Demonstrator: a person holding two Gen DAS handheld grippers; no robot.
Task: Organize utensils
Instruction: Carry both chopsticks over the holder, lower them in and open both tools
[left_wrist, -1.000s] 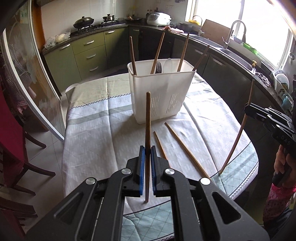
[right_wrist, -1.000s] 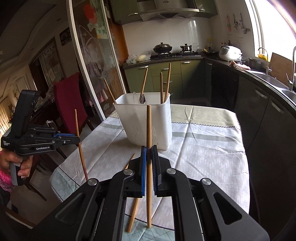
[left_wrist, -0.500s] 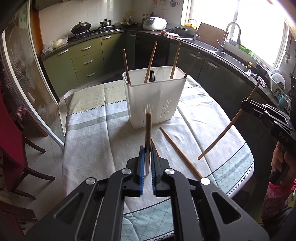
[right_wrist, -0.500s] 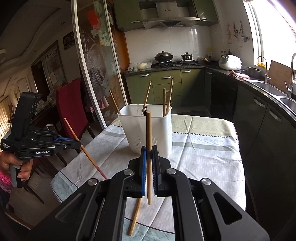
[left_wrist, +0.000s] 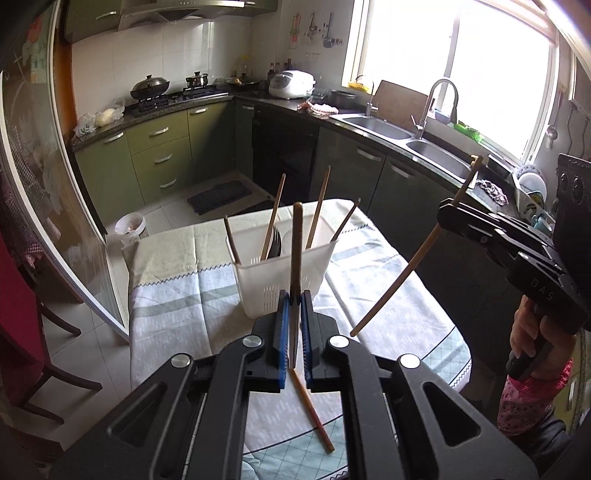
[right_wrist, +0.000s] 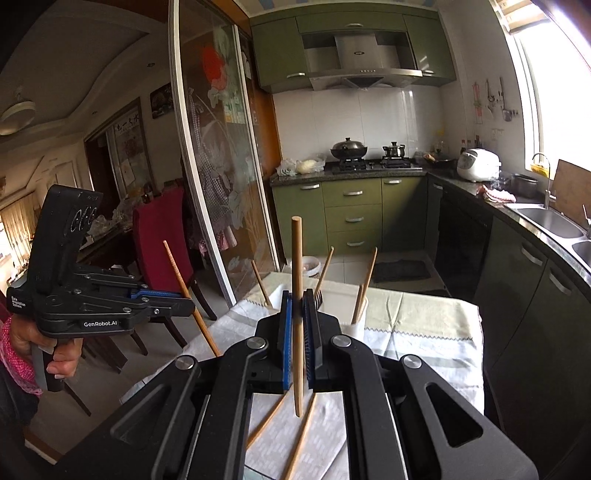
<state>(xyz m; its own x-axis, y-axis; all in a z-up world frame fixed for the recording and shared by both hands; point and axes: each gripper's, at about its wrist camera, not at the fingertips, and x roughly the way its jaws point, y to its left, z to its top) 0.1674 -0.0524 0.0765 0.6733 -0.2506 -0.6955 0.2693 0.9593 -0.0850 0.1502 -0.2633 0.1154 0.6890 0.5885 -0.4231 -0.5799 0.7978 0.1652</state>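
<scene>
A rounded worktop (left_wrist: 177, 295) is covered by a cloth (left_wrist: 388, 280) in white, pale green and grey bands with a teal grid border. A white slotted utensil holder (left_wrist: 314, 266) stands upright near its middle. Two loose wooden chopsticks (right_wrist: 299, 443) lie flat on the cloth at the near edge.

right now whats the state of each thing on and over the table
left gripper: shut on a chopstick, raised
right gripper: shut on a chopstick, raised
left chopstick: held upright
right chopstick: held upright
utensil holder: upright on the table, holding chopsticks and a fork
loose chopsticks: two lying flat on the tablecloth
</scene>
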